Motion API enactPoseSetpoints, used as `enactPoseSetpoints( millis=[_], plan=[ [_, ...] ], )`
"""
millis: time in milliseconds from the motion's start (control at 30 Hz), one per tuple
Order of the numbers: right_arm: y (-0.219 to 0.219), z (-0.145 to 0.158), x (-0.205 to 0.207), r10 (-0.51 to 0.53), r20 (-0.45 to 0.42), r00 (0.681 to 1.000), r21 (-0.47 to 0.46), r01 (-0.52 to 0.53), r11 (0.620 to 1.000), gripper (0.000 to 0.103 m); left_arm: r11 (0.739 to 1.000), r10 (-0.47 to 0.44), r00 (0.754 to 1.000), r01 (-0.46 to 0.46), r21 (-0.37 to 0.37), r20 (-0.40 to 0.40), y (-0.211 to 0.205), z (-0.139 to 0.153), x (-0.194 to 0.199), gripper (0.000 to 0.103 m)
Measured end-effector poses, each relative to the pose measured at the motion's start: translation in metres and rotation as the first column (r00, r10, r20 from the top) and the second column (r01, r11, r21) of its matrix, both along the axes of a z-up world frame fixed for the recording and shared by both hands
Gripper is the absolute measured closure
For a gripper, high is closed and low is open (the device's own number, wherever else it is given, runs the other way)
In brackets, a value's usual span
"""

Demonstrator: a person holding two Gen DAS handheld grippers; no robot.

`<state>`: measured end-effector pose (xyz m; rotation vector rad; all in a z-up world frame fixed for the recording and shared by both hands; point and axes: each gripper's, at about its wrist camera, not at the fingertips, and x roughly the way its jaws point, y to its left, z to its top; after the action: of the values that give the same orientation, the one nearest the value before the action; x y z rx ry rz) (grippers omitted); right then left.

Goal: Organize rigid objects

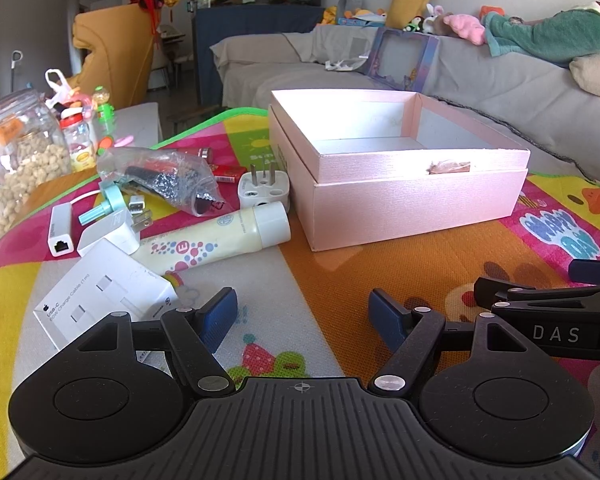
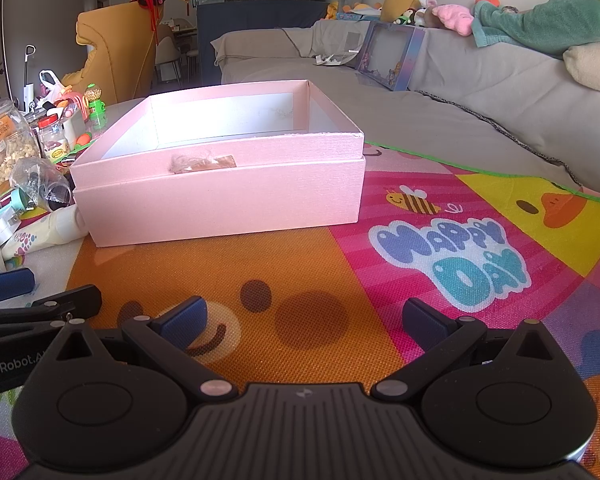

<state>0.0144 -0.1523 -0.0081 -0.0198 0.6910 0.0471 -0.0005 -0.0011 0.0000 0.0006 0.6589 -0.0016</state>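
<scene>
An open, empty pink box stands on the colourful play mat. Left of it lies a pile: a cream tube, a white three-pin plug, a white charger, a white ethernet adapter, a white USB-C cable box, and a clear plastic bag with dark items. My left gripper is open and empty, low over the mat in front of the pile. My right gripper is open and empty, in front of the box.
A glass jar of nuts and small bottles and toys stand at the far left. A grey sofa with cushions and plush toys runs behind the mat. Each gripper's side shows in the other's view, close together.
</scene>
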Motion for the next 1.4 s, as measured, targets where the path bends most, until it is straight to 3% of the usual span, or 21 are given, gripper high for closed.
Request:
enactPoseSetpoints(
  millis=[1400],
  plan=[
    [0.0029,0.0018,-0.0021,0.000,0.000,1.000,0.001,0.000,1.000,0.000,1.000,-0.002,1.000,0.002,-0.003,0.000,0.0018,-0.0008,0.0007,0.024]
  ],
)
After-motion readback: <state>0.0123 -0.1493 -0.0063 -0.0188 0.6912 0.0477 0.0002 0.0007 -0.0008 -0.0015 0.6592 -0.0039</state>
